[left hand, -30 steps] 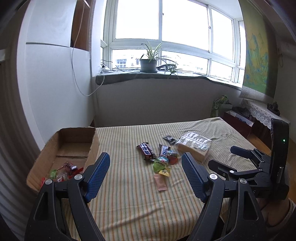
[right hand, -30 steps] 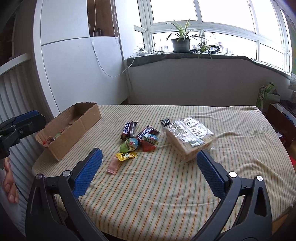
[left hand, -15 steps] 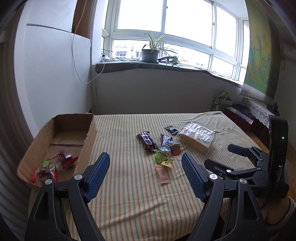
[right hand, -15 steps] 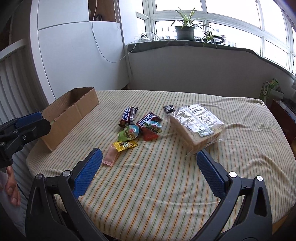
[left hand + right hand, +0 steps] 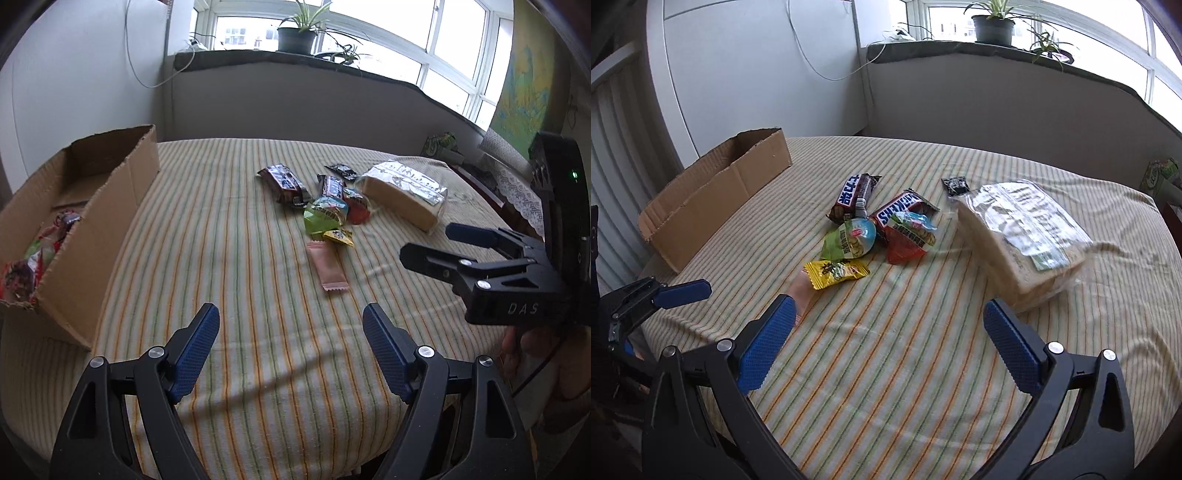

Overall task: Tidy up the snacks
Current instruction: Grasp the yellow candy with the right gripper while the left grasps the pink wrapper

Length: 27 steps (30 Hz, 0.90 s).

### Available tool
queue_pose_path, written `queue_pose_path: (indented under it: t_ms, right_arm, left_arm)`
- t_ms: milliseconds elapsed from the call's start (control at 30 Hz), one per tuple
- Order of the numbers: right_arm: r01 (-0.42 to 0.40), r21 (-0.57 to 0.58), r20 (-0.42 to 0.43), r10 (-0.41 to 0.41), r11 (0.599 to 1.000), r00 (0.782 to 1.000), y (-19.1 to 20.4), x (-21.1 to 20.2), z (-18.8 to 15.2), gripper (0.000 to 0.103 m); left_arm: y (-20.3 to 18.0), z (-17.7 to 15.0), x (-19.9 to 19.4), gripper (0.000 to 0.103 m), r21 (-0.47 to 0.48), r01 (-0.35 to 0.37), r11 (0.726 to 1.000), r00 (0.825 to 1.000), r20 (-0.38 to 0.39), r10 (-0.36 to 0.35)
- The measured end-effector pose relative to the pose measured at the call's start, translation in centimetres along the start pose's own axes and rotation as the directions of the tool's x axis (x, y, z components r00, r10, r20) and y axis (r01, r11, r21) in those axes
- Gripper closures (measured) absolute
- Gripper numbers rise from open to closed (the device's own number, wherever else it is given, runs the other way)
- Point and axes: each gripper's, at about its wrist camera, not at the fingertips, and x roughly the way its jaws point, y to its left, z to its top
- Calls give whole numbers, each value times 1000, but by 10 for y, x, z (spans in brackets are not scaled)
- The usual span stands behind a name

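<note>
Both the left gripper [image 5: 290, 347] and right gripper [image 5: 886, 341] gape wide and empty at lower frame; both have dipped nearer the snack pile [image 5: 875, 236].

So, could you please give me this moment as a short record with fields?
surface: striped cloth
box: cardboard box, open, on the cloth's left, some wrapped snacks inside
loose pile: two Snickers bars, green packet, red packet, yellow candy, pink bar, small black sachet
bread: bagged loaf, right of pile
left gripper: open, empty
right gripper: open, empty
</note>
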Motion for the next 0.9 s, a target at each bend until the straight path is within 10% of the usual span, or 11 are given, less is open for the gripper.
queue_pose_path:
  t_ms: [267, 633, 733, 900]
  right_arm:
    - [-114, -106, -108, 102, 988, 989, 20, 39, 20, 14]
    - [-173, -105, -125, 160, 979, 979, 13, 55, 24, 66]
    - [-166, -84, -114, 156, 982, 981, 1, 49, 21, 90]
    - [-162, -20, -86, 159, 987, 983, -24, 37, 11, 93]
  left_arm:
    - [-7, 0, 13, 23, 22, 37, 999, 999, -19, -37]
    - [-19, 15, 35, 24, 40, 34, 999, 999, -32, -32]
    - [-23, 21, 43, 33, 49, 27, 998, 999, -38, -25]
    - [-23, 30, 53, 79, 58, -1, 998, 999, -40, 4]
